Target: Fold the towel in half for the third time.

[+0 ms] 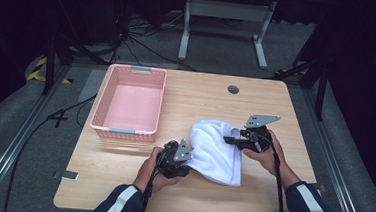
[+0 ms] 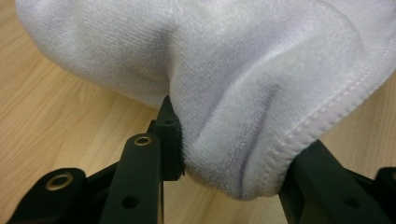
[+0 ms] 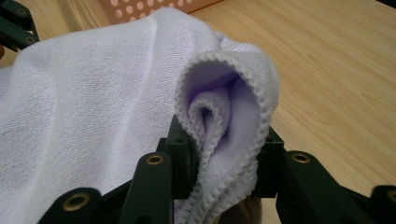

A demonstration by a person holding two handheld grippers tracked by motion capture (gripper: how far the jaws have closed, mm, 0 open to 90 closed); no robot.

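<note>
Both grippers pinch one white towel (image 1: 216,150) on the wooden table (image 1: 256,103): the left gripper (image 1: 186,162) clamps a bunched hem at its near-left corner, the right gripper (image 1: 234,138) a rolled fold at its far-right edge. One empty pink basket (image 1: 107,105) sits just left.

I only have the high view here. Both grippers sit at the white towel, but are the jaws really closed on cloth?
Observer: Yes for the left gripper: its view shows a bunched fold of the towel pinched between the jaws.
Operator: And the right one?
Observer: The right gripper clamps a rolled hem edge, curled in layers between its pads.
Operator: Anything behind the towel from there?
Observer: The pink basket with its perforated wall shows just past the towel's top edge.
</note>
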